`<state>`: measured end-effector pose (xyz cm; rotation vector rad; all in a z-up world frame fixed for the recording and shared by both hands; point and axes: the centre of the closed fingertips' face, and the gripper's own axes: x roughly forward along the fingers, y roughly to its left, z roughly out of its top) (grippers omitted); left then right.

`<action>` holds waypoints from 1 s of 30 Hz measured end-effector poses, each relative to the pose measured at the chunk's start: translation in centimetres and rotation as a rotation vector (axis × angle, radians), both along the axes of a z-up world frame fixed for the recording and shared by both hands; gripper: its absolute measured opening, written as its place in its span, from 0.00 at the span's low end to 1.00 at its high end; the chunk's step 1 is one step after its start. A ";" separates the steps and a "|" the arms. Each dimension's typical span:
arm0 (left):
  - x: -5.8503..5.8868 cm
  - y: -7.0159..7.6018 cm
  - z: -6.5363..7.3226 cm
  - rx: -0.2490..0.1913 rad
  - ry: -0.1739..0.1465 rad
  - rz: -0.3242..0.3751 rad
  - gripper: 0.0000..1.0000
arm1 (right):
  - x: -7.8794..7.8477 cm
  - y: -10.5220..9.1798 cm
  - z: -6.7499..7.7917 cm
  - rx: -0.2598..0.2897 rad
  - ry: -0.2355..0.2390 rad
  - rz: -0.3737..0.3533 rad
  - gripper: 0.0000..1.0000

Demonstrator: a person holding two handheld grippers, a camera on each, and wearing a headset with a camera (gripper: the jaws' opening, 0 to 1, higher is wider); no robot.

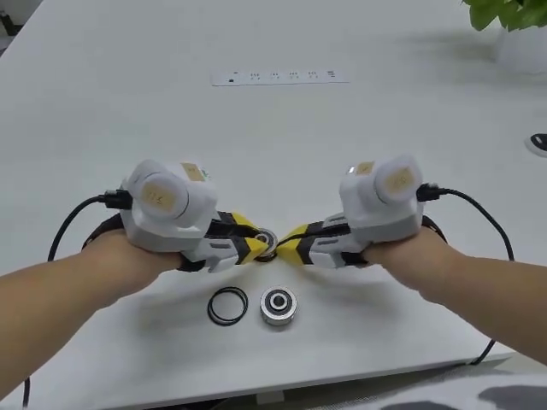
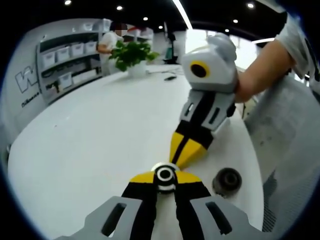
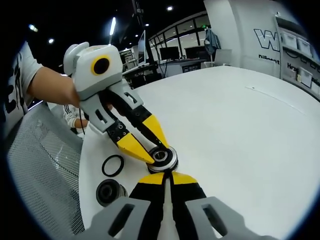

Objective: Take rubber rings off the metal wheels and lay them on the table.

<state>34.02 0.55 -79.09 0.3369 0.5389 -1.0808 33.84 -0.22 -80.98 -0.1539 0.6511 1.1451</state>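
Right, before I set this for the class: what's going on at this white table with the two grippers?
A person works a gripper in each hand. The left gripper clamps a small silver metal wheel over the white table. The right gripper, jaws closed, touches the wheel's rim; whether it pinches the black band there is unclear. One loose black rubber ring lies flat on the table beside a second metal wheel.
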 end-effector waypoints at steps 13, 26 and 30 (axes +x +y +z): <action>-0.1 0.0 -0.1 0.011 -0.004 0.001 0.13 | -0.3 -0.5 1.1 0.045 0.051 -0.052 0.00; -0.1 0.1 -0.2 0.021 -0.008 0.012 0.12 | 0.0 -0.5 1.8 0.123 0.101 -0.132 0.00; -0.1 0.1 -0.2 0.026 -0.009 0.018 0.12 | 0.0 -0.2 1.9 0.134 0.112 -0.134 0.00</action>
